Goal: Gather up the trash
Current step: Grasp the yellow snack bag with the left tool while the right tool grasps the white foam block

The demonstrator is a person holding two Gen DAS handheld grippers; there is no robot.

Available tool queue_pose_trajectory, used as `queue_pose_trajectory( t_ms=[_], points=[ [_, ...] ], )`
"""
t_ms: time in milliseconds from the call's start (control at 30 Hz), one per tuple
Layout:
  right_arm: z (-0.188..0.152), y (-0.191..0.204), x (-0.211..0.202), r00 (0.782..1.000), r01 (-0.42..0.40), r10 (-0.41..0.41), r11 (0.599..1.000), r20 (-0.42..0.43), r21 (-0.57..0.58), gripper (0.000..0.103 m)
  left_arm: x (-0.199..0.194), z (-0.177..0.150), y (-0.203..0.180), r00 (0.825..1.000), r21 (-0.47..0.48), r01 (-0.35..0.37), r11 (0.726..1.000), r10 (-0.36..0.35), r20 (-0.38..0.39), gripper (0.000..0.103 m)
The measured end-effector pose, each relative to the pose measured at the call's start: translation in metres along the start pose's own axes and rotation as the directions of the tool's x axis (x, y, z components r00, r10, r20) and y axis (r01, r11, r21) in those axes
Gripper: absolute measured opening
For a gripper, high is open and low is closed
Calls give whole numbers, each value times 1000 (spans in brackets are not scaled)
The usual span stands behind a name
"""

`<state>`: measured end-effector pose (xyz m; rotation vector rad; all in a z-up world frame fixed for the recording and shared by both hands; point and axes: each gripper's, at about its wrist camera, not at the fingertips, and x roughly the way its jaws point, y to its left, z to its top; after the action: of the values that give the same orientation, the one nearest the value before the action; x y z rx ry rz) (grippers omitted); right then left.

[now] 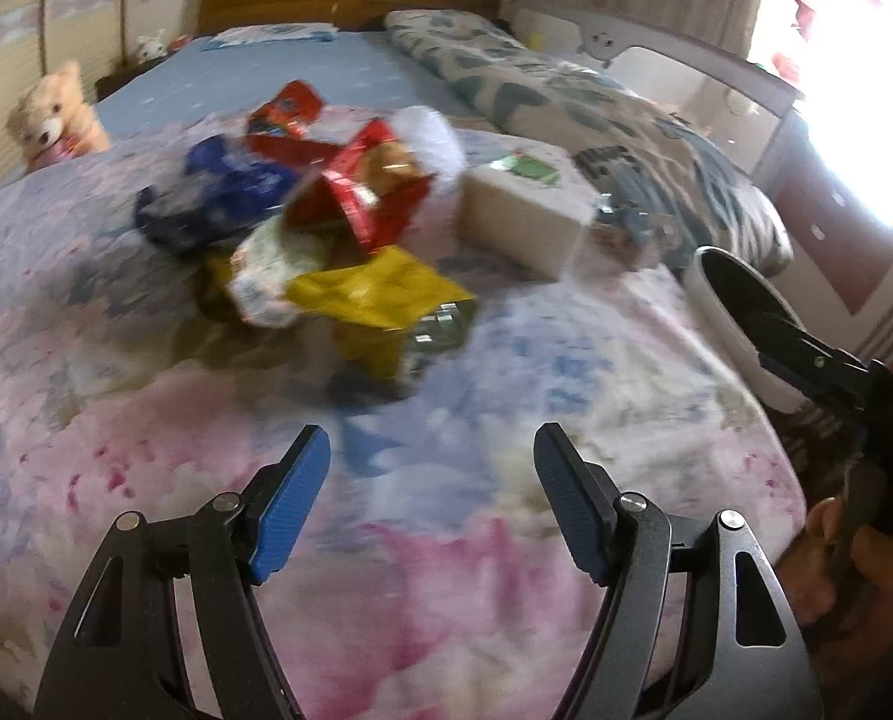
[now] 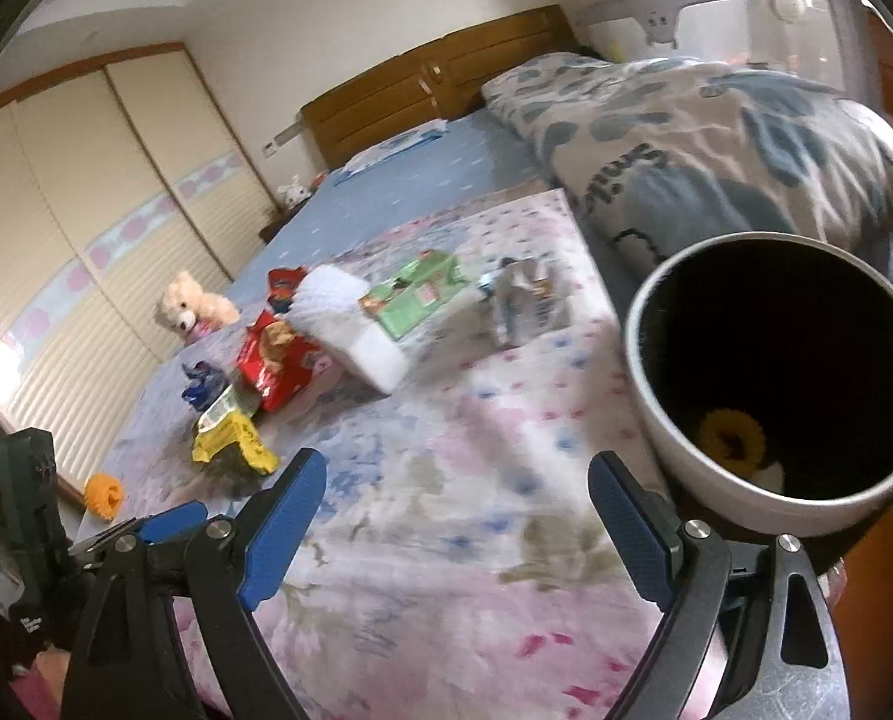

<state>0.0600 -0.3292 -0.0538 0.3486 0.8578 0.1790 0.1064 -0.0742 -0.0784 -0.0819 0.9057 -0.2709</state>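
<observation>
Crumpled wrappers (image 1: 350,210), red, yellow, blue and white, are lying heaped on the floral bedspread (image 1: 446,540), no clear long axis, just left of the white box (image 1: 524,222). Left gripper (image 1: 431,498) and right gripper (image 2: 458,528) are both showing wide, empty jaws.

The left tongs (image 1: 431,450) hang open and empty over the floral bedspread (image 1: 446,540). Ahead lies a blurred heap of wrappers: 1 yellow (image 1: 380,294), what may be 2 red (image 1: 368,192), 1 blue (image 1: 218,192), beside a white box (image 1: 524,222).
</observation>
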Motion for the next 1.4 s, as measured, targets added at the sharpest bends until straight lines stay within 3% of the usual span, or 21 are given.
queue_pose_trajectory(
  t_ms=[267,833,1033,1100,1133,1167,1400],
  points=[
    [3,24,32,998,-50,46,995,-46,-88,90,6,8,25,999,-59,-47,997,46,-11,72],
    [33,43,94,992,-87,68,978,-106,-189,90,26,21,22,997,-76,-78,994,76,-33,71],
    [48,54,127,985,-107,71,967,-159,-230,85,33,29,26,996,-75,-89,993,87,-36,41],
    [51,55,134,984,-106,68,966,-164,-236,74,35,31,29,997,-79,-73,994,70,-40,23],
    [52,56,137,984,-100,60,965,-169,-241,59,35,31,29,997,-81,-66,995,62,-41,10],
    [52,56,139,983,-94,51,965,-174,-244,39,36,31,30,998,-84,-51,995,47,-45,4],
    [40,53,115,987,-106,77,972,-144,-208,36,31,27,19,1000,-42,-13,999,12,-23,1]
  ],
)
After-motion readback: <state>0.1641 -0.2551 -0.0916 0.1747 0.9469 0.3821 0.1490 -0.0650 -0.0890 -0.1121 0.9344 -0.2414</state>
